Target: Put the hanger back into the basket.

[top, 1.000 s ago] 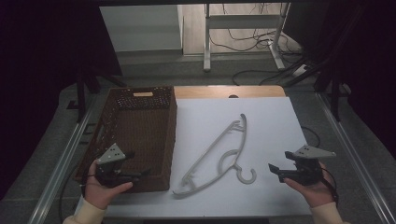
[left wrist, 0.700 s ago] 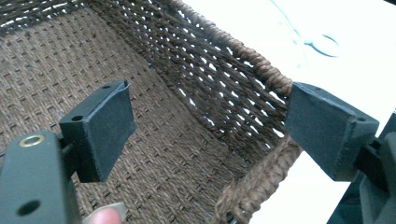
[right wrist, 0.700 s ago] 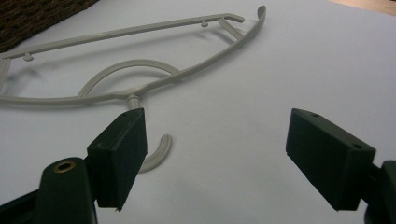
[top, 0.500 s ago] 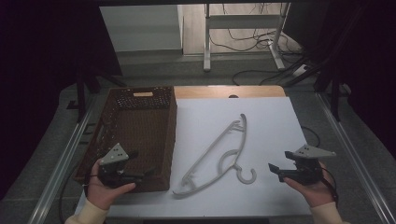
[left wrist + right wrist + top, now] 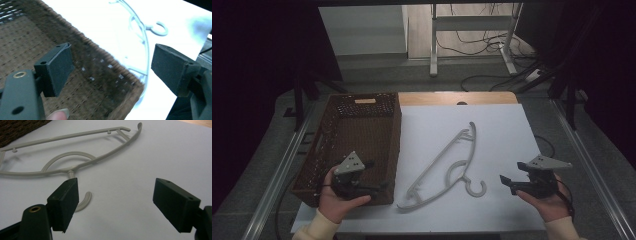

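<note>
We hold both grippers low at the near edge of the tabletop [image 5: 512,130], the right gripper [image 5: 507,181] at about four o'clock with its fingers [image 5: 63,201] spread wide and empty, the left gripper [image 5: 382,187] at about eight o'clock over the near corner of the wicker basket [image 5: 362,130], its fingers [image 5: 56,68] likewise released. The grey hanger [image 5: 447,162] lies flat on the white sheet between us, its hook [image 5: 476,187] nearest the right gripper, just toward nine o'clock from it. Its long axis runs from seven o'clock up to one o'clock, so we judge the right hand the nearer for a grasp at the hook's neck.
</note>
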`<state>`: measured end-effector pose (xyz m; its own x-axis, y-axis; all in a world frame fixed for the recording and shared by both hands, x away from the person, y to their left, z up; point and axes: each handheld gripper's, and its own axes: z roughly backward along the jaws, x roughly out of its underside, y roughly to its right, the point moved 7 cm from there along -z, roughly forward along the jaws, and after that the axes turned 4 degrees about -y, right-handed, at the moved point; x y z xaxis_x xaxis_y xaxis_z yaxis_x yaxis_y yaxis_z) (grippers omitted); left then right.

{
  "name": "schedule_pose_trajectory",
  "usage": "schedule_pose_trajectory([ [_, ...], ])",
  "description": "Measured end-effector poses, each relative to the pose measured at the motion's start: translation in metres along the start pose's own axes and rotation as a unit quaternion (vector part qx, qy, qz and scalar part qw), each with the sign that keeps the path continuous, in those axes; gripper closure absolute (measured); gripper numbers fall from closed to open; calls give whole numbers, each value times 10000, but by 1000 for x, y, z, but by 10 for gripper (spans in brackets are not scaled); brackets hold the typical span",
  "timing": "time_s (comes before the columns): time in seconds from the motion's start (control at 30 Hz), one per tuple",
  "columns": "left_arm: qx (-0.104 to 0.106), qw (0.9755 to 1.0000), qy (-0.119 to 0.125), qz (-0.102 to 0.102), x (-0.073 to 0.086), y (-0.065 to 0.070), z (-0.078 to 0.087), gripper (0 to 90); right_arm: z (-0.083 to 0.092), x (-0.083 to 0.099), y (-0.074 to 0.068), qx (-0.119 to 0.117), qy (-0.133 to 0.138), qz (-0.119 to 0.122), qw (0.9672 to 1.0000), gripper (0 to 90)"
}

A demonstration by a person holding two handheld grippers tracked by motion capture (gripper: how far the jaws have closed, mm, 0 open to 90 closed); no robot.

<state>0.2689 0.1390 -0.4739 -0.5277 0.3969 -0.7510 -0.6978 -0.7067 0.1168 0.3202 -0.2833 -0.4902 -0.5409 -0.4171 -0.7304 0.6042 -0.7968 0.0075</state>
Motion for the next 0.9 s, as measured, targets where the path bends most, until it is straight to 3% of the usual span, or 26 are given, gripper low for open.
schedule_pose_trajectory([
  [0.27,198,9996,-154,-128,-9,14,-14,179,1,0,1,16,-4,9,10000,214],
  [0.9,351,9984,-345,-294,-20,29,-38,183,-1,2,1,27,-43,-1,10000,214],
])
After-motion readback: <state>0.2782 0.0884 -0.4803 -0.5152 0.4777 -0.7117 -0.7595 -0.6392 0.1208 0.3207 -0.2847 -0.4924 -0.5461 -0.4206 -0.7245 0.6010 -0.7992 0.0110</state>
